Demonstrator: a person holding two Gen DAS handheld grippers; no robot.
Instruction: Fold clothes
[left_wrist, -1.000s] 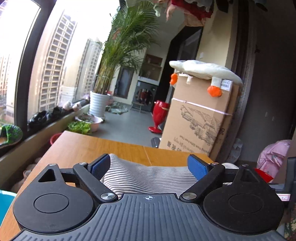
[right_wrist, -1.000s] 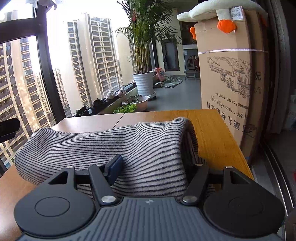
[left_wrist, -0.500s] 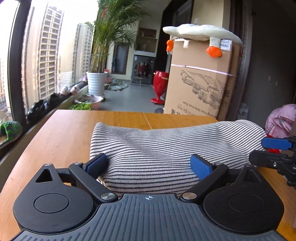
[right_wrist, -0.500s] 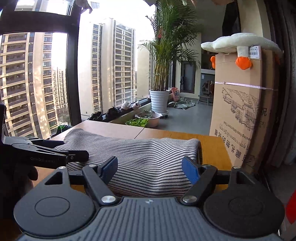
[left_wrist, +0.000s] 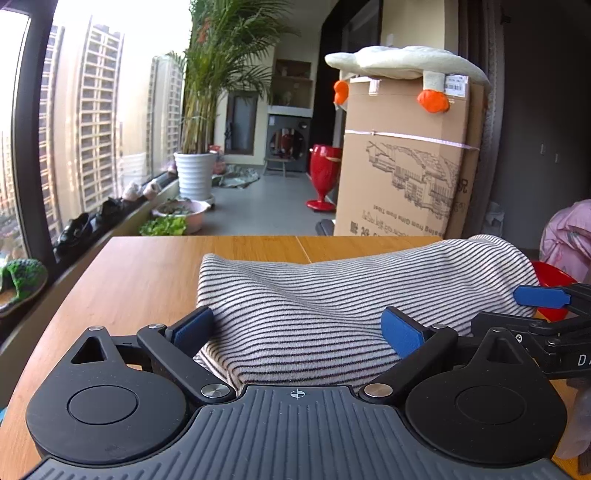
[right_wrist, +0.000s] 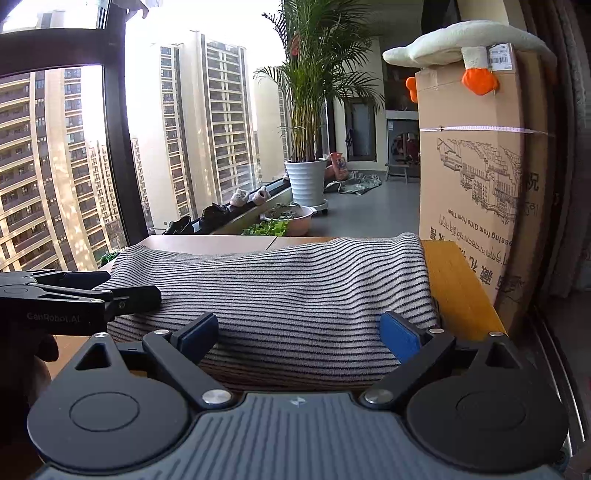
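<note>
A grey-and-black striped garment (left_wrist: 332, 295) lies folded in a long bundle across the wooden table (left_wrist: 140, 280). My left gripper (left_wrist: 295, 330) sits at its near left part. Its jaws are opening, and the blue pads stand wide on either side of the cloth without pinching it. My right gripper (right_wrist: 299, 334) is at the bundle's right end (right_wrist: 314, 288). Its jaws are opening too, with cloth lying loose between the pads. The right gripper's fingers (left_wrist: 539, 297) show at the edge of the left wrist view, and the left gripper's fingers (right_wrist: 136, 295) show in the right wrist view.
A tall cardboard box (left_wrist: 406, 166) with a plush goose (left_wrist: 402, 61) on top stands just past the table's far right edge. A pink bundle (left_wrist: 569, 240) and a red bowl (left_wrist: 550, 280) are at the right. A window ledge with shoes (right_wrist: 214, 214) runs along the left.
The right gripper's pads have spread and let go of the striped cloth, and it has drawn back a little. The left gripper has come lower, so more of the bundle shows.
</note>
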